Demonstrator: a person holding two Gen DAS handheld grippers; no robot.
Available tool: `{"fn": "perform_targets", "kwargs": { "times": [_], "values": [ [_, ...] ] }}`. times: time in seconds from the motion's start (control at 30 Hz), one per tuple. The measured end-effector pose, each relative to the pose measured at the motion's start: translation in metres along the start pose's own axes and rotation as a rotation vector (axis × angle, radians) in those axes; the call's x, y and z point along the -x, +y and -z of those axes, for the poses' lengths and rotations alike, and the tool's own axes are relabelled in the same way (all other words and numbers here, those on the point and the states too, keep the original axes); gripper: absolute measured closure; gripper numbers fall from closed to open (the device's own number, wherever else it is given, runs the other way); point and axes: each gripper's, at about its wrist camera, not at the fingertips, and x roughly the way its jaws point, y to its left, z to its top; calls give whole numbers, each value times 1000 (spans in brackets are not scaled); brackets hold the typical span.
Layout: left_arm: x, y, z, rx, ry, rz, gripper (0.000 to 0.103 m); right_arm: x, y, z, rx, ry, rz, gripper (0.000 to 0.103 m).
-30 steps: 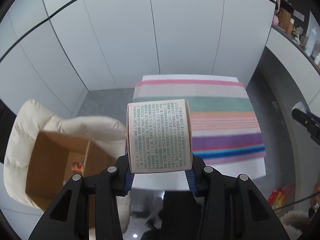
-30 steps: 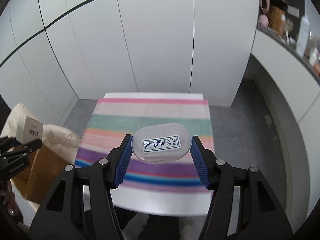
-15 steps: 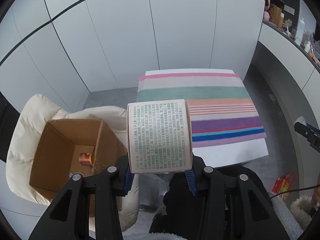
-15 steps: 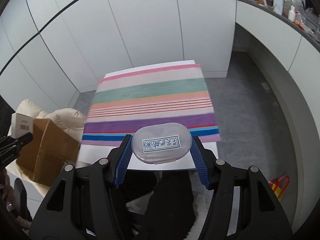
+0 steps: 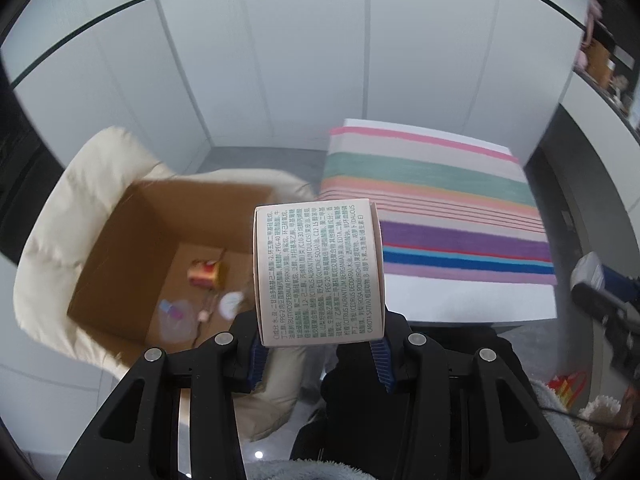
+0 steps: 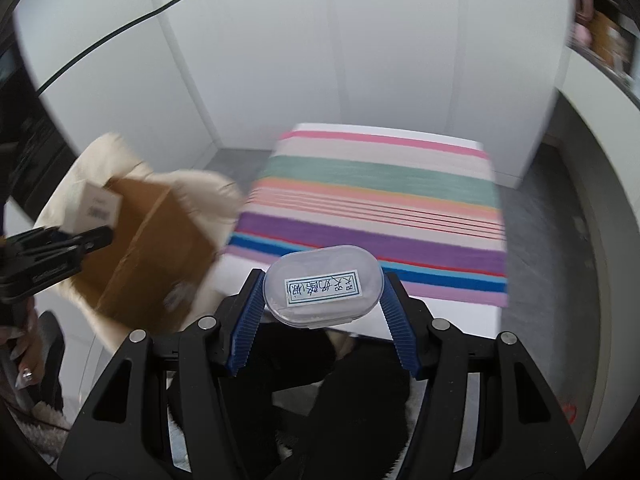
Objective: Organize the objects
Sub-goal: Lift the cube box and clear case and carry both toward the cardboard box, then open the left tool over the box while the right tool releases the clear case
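My left gripper [image 5: 319, 354] is shut on a white printed carton [image 5: 318, 270], held above the right edge of an open cardboard box [image 5: 160, 216]. Several small items lie on the box floor, among them a red and gold tin [image 5: 204, 274] and a clear bottle [image 5: 176, 314]. My right gripper [image 6: 322, 312] is shut on a clear oval plastic case [image 6: 322, 286] with a blue-lettered label, held over the near edge of the striped table [image 6: 376, 208]. In the right wrist view the left gripper [image 6: 52, 248] shows at the far left with its carton [image 6: 96, 206] beside the cardboard box [image 6: 152, 248].
The box rests on a cream padded chair [image 5: 60, 216]. A striped cloth [image 5: 432, 208] covers the white table. White cabinet doors [image 6: 280, 60] stand behind. A dark-trousered lap [image 6: 320, 392] is below the grippers. A shelf with items [image 5: 608, 68] runs along the right wall.
Both grippers swung left toward the cardboard box. The left one now looks into the box, showing the items inside. Both grips stayed the same.
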Motion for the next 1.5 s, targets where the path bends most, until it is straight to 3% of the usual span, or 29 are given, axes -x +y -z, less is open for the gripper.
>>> {"fn": "perform_targets", "kwargs": {
  "times": [0.2,0.4,0.47,0.7,0.77,0.8,0.83,0.87,0.9,0.93,0.97,1.17,1.4,1.5],
  "values": [
    [4,53,19,94,-3,-85,58,-23,101,-5,217,33,-152,42],
    [1,114,31,211,-20,-206,58,-50,183,-17,374,53,-243,42],
    [-5,135,31,246,-24,-255,58,-61,205,-21,406,63,-265,42],
    [-42,191,19,351,-32,-297,58,-118,276,-48,465,104,-338,42],
    [-49,209,17,404,-83,-316,56,-134,294,-57,472,103,-318,42],
    [-51,216,16,425,-105,-319,48,-138,299,-60,471,100,-317,42],
    [-56,225,15,445,-97,-330,31,-144,304,-64,465,96,-330,42],
    [-60,233,14,458,-71,-336,23,-149,307,-69,455,91,-363,38],
    [-63,241,14,473,-50,-339,14,-156,309,-72,438,94,-359,25],
    [-64,243,15,480,-46,-341,11,-160,309,-74,425,96,-344,7],
    [-65,245,18,485,-39,-338,11,-165,309,-77,409,98,-327,0],
    [-77,235,20,448,42,-292,10,-178,300,-79,360,151,-294,0],
    [-67,213,17,382,31,-264,10,-168,271,-74,302,168,-216,0],
    [-61,207,15,403,33,-221,10,-157,253,-71,277,151,-136,0]
  ]
}}
